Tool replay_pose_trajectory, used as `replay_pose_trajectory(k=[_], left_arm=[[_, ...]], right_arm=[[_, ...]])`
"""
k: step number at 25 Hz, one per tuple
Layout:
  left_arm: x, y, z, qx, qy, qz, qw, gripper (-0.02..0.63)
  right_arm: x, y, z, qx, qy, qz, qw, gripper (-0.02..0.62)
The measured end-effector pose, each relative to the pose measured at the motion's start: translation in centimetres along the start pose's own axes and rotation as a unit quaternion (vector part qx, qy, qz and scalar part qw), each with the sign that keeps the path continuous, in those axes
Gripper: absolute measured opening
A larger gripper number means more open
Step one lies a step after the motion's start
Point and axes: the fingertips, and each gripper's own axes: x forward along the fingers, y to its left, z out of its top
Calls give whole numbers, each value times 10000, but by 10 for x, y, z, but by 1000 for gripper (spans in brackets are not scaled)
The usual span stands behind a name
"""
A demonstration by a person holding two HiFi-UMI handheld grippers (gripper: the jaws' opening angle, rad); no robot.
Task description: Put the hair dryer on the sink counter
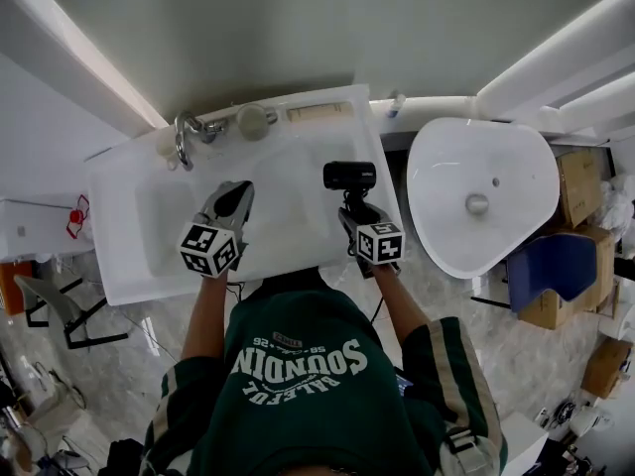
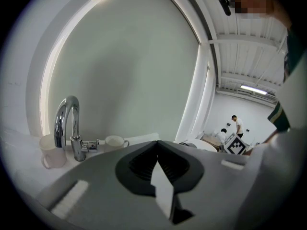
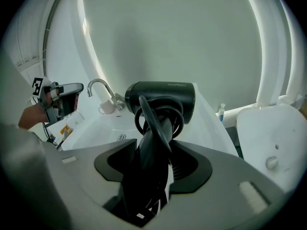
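My right gripper (image 1: pixel 359 218) clamps the hair dryer (image 1: pixel 349 176) at frame centre above the sink (image 1: pixel 117 221); my left gripper (image 1: pixel 234 200) has its jaws pressed together, empty.

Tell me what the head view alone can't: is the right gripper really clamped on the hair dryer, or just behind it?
Observer: Clamped. The right gripper view shows the right gripper with its fingers shut on the handle of the hair dryer.
Operator: Is it trailing anything?
Observer: Its cord is coiled in loops around the handle, just under the barrel.
Operator: And the left gripper?
Observer: The left gripper has its fingers together with nothing between them; the chrome faucet stands off to its left.
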Motion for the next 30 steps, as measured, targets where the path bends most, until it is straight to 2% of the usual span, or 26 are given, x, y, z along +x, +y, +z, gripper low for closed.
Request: replay_pose_trajectory(k=[6, 20, 30], left_arm=[[-8, 11, -1, -31, -6, 183, 9998, 51], [-14, 40, -4, -157, 16, 571, 9982, 51], [-13, 50, -8, -223, 77, 712, 9972, 51]], right_arm=[[22, -10, 4, -108, 193, -11, 9998, 209], [95, -46, 47, -542, 628, -151, 9964, 209], [135, -68, 47, -646, 1059, -329, 9917, 210]])
